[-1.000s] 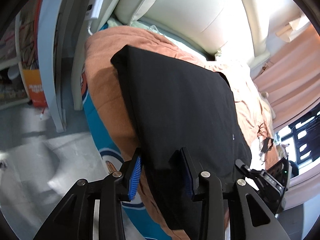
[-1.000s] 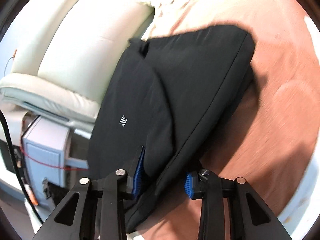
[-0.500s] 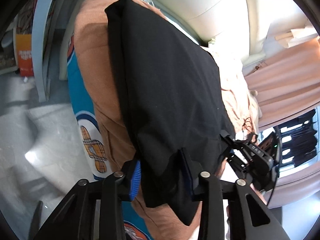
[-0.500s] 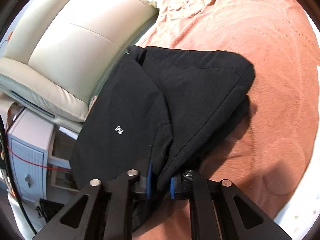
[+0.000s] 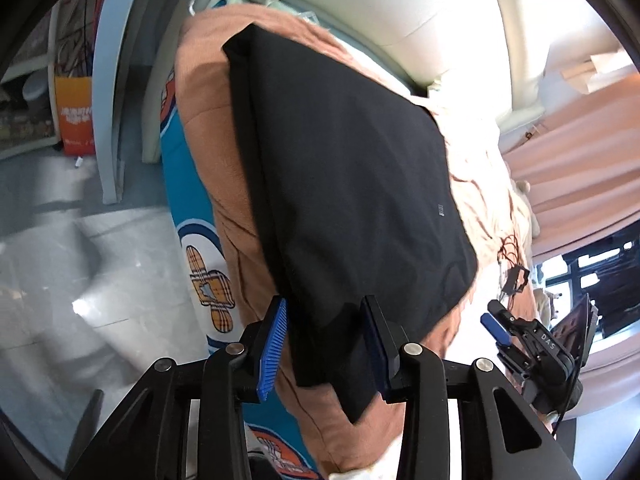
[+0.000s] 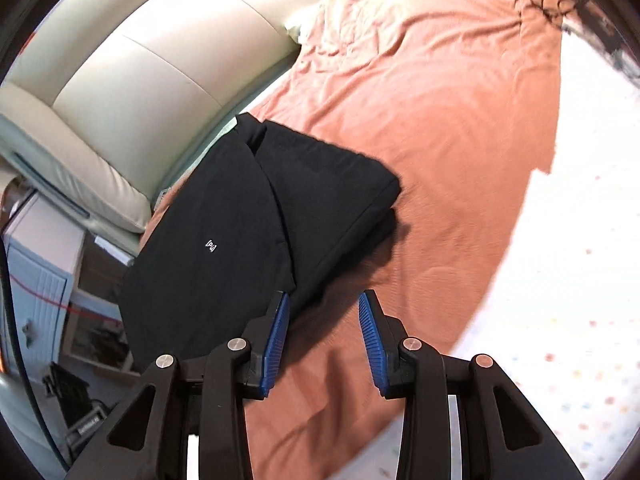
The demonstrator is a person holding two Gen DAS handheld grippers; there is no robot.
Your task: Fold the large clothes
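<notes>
Black garment, folded into a thick rectangle, lies on the orange blanket on the bed, near the cream headboard, with one corner hanging past the bed edge.

Left tool: jaws opening, garment's near corner between them; the cloth touches the inner pad, but a real pinch can't be confirmed, so I read it as letting go. Right tool: jaws opening, nothing between them but blanket; the garment edge sits just beside its left pad. Also visible small in the left view, clear of the cloth.

Handling (judgement): soft, limp, light for its bulk, matte knit so not slippery, not fragile. Stacked layers will slide and fan out if lifted by one corner. Best hold is the thick folded edge, both tools apart along one side, pinching all layers at once. The small white logo marks the top face.

Hard to make out: garment type unclear (tee or sweatshirt, can't say), layer count hidden, underside hidden. Right view blurred and blown out at the far right; the dark tangle at top may be cable. Overhanging corner partly cut off by the left tool.
</notes>
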